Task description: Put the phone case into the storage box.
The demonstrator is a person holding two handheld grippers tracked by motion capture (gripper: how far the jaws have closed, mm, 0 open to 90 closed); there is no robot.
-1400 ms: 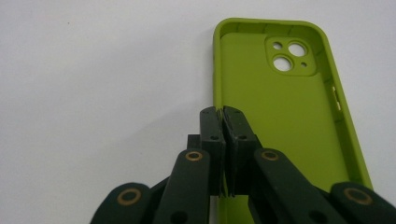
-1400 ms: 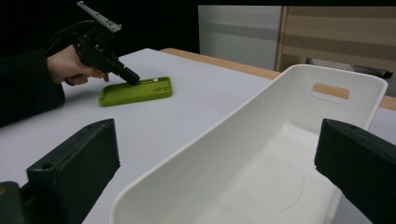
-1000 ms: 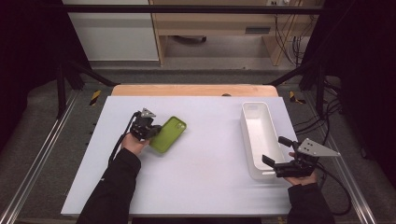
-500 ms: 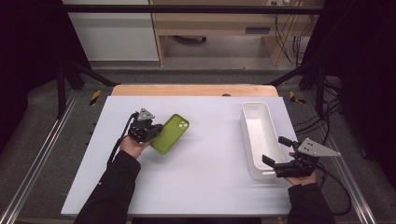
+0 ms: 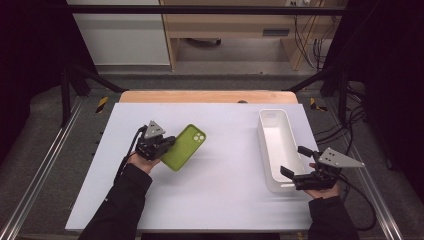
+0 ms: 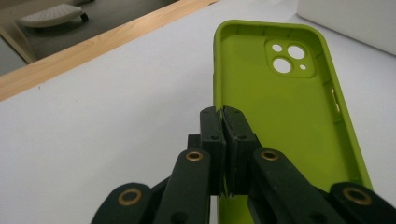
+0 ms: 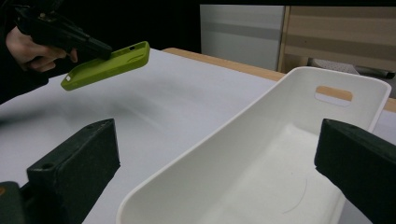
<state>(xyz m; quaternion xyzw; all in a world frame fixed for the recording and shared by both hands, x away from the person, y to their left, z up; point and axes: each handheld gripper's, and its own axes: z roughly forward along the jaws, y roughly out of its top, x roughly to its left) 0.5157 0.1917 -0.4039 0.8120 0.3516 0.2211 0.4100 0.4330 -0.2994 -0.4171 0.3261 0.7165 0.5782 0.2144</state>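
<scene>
A lime-green phone case (image 5: 186, 146) with its hollow inner side up hangs just above the white table, clear of it in the right gripper view (image 7: 109, 64). My left gripper (image 5: 169, 144) is shut on the case's long left edge (image 6: 280, 107), with the pads (image 6: 223, 114) pinching the rim. At the right stands a long white bin (image 5: 276, 145) with nothing in it (image 7: 280, 154). My right gripper (image 5: 294, 160) stands open at the bin's near end, one jaw on each side of its corner (image 7: 215, 154), touching nothing.
The white table top (image 5: 225, 200) has a wooden strip (image 5: 207, 96) along its far edge. The bin has a handle slot (image 7: 334, 92) in its far end wall. Cables trail off the table's right side (image 5: 350, 130).
My left gripper has carried the green case up off the table and a little toward the right. The right gripper and the bin have not moved.
</scene>
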